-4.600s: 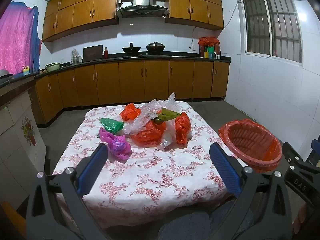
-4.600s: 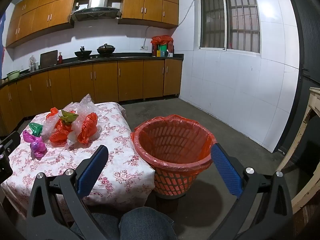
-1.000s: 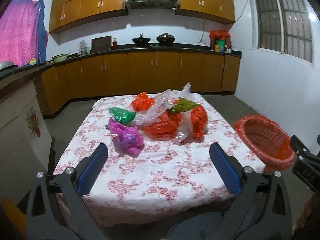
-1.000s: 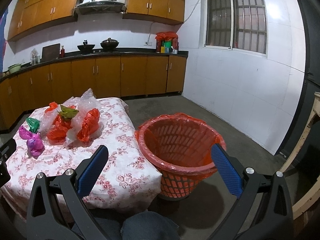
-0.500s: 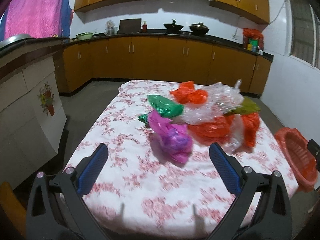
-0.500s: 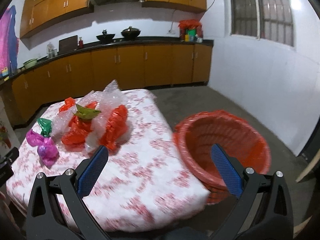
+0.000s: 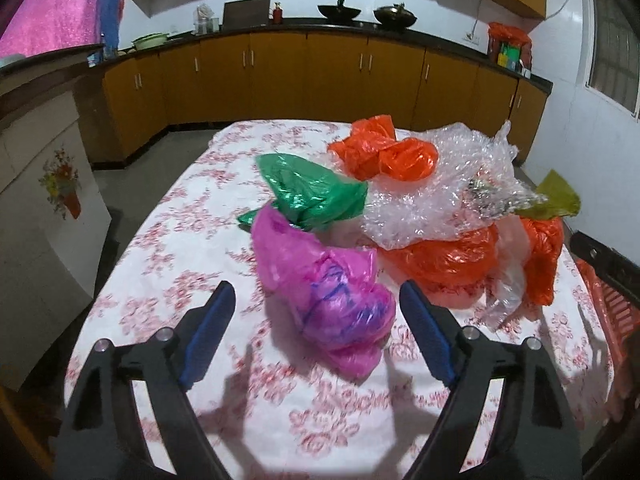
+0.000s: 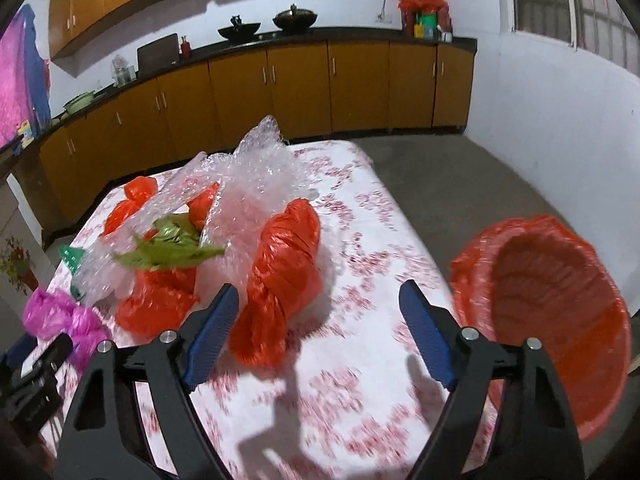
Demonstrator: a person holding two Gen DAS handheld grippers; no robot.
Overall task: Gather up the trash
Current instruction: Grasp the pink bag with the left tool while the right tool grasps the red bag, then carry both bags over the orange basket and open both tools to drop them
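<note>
Left hand-held gripper (image 7: 318, 306), jaws apart and closing, frames the near end of the pink plastic bag (image 7: 328, 292) at centre frame on the floral-clothed table (image 7: 168, 264), pads not touching it. Right hand-held gripper (image 8: 318, 308), likewise apart and closing, has the lower end of a twisted orange bag (image 8: 280, 276) beside its left pad. The orange-lined waste basket (image 8: 560, 312) stands at right, beside the table.

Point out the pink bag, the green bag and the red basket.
pink bag (image 7: 332, 300), left wrist view, crumpled middle.
green bag (image 7: 308, 192), left wrist view, middle.
red basket (image 8: 560, 300), right wrist view, inner wall.
</note>
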